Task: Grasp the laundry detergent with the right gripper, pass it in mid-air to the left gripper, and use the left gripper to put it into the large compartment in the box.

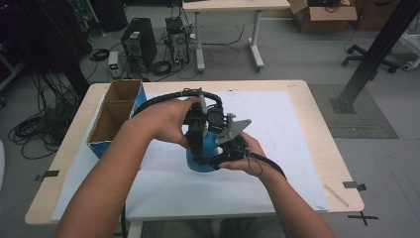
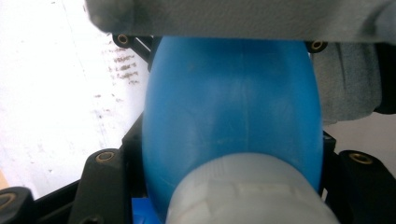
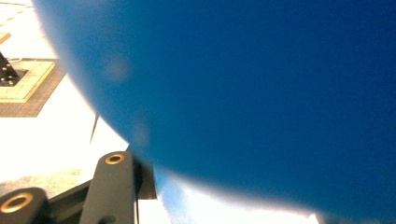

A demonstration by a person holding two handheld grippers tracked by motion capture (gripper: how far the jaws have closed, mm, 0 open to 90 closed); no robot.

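Observation:
A blue plastic bottle (image 1: 204, 157) with a white cap stands on the white sheet (image 1: 282, 134) at the middle of the table, held from both sides. My left gripper (image 1: 198, 148) comes down on it from above, and in the left gripper view the blue body (image 2: 233, 107) and the white cap (image 2: 243, 186) sit between its black jaws, which are shut on the bottle. My right gripper (image 1: 220, 157), with its grey plate on top, grips the bottle low from the right. The blue wall (image 3: 243, 88) sits close against its camera.
An open cardboard box (image 1: 117, 115) with blue sides stands at the table's left, beside my left forearm. The wooden table edge (image 1: 322, 134) runs along the right. Tape marks (image 1: 354, 185) lie near the front right corner. Cables, a computer tower and another table stand on the floor beyond.

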